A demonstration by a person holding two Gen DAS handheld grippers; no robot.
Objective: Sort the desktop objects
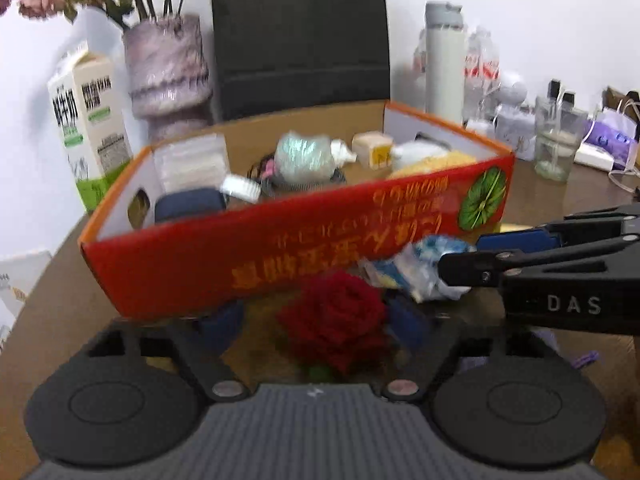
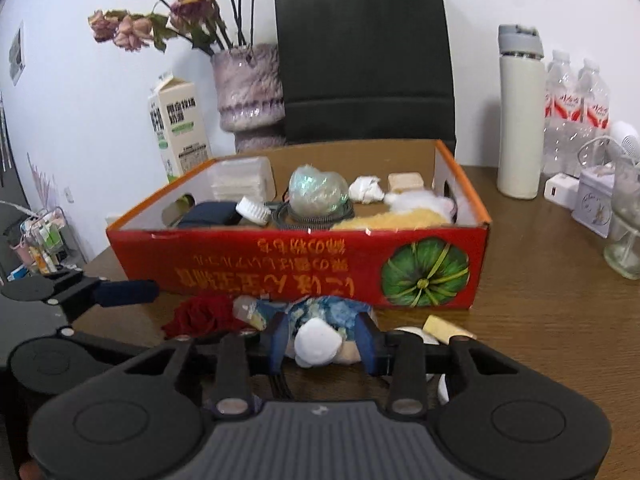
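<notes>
A red fabric rose (image 1: 336, 320) lies on the brown table just in front of a red cardboard box (image 1: 240, 264). My left gripper (image 1: 316, 320) stands open around the rose, its blue fingers (image 1: 224, 320) on either side, with a gap on the left side. Right of the rose, a blue-and-white plastic-wrapped item (image 2: 320, 336) sits between the fingers (image 2: 370, 344) of my right gripper (image 2: 324, 340), which press on its wrapper. The rose (image 2: 200, 316) is also in the right wrist view, beside a left gripper finger (image 2: 128, 292). The box (image 2: 280, 256) holds several items.
Behind the box stand a milk carton (image 2: 180, 128), a vase of dried flowers (image 2: 248, 88), a black paper bag (image 2: 364, 60), a white flask (image 2: 520, 120) and water bottles (image 2: 576, 116). A glass (image 2: 624, 240) and a white charger (image 2: 560, 192) are at the right. A pale yellow wedge (image 2: 444, 330) lies near the box front.
</notes>
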